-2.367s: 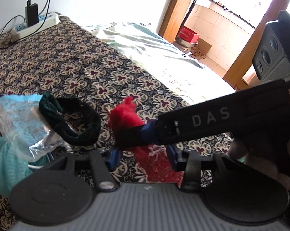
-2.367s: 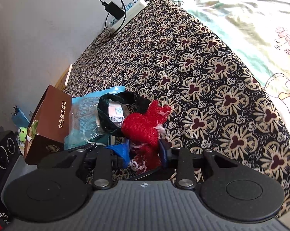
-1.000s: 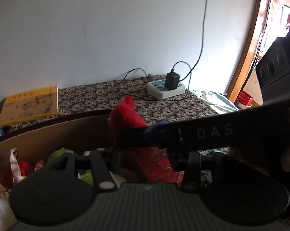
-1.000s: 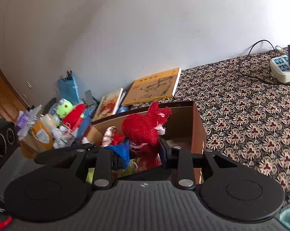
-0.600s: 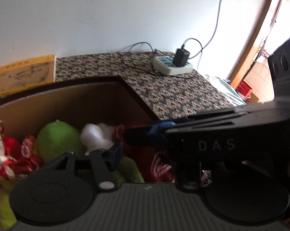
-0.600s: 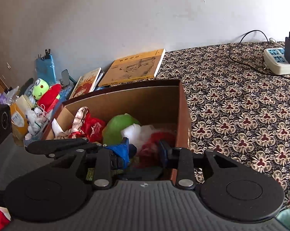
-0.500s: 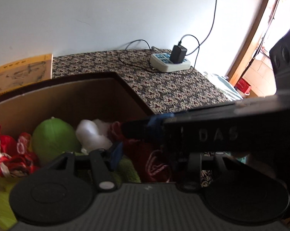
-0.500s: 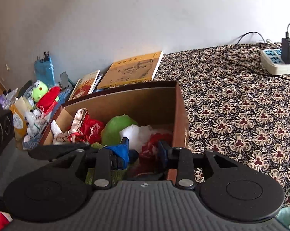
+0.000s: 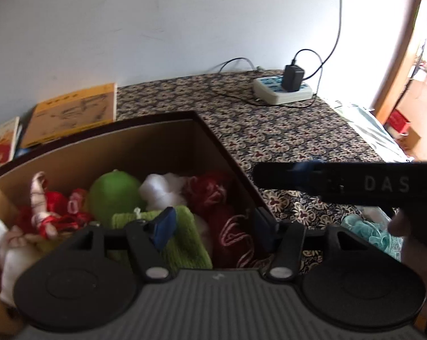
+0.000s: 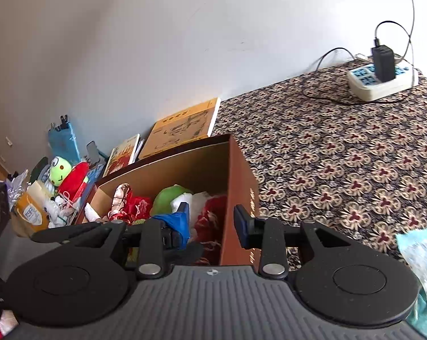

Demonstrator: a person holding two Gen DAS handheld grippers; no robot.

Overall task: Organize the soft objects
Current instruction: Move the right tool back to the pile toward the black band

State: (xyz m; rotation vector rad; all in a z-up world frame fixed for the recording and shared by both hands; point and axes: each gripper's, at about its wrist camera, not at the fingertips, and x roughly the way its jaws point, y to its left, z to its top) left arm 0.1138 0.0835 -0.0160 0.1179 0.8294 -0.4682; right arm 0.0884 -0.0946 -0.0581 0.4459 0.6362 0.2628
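A red knitted soft thing [image 9: 222, 221] [image 10: 210, 212] lies inside the brown cardboard box [image 9: 168, 138] [image 10: 239, 181], at its right end beside a white fluffy thing [image 9: 159, 189], a green ball [image 9: 114, 195] and a green cloth [image 9: 185, 243]. My left gripper [image 9: 213, 226] hovers over it with its jaws opening; the pads do not press on it. My right gripper [image 10: 212, 223] also has its jaws opening, straddling the box's right wall, the red thing below and loose. In the left wrist view the right gripper's finger [image 9: 327, 184] reaches across from the right, off the box.
Red and white ribbon things [image 9: 46, 215] fill the box's left end. A yellow book [image 10: 185, 124] lies behind the box. A power strip with charger [image 10: 380, 82] sits far right on the patterned cover. Plush toys [image 10: 66, 175] crowd the left. Teal cloth [image 9: 369, 232] lies right of the box.
Both grippers carried the red knitted thing from the bed to the box and lowered it in. Now it lies there, both jaws stand wider, and the right gripper has drawn off to the right.
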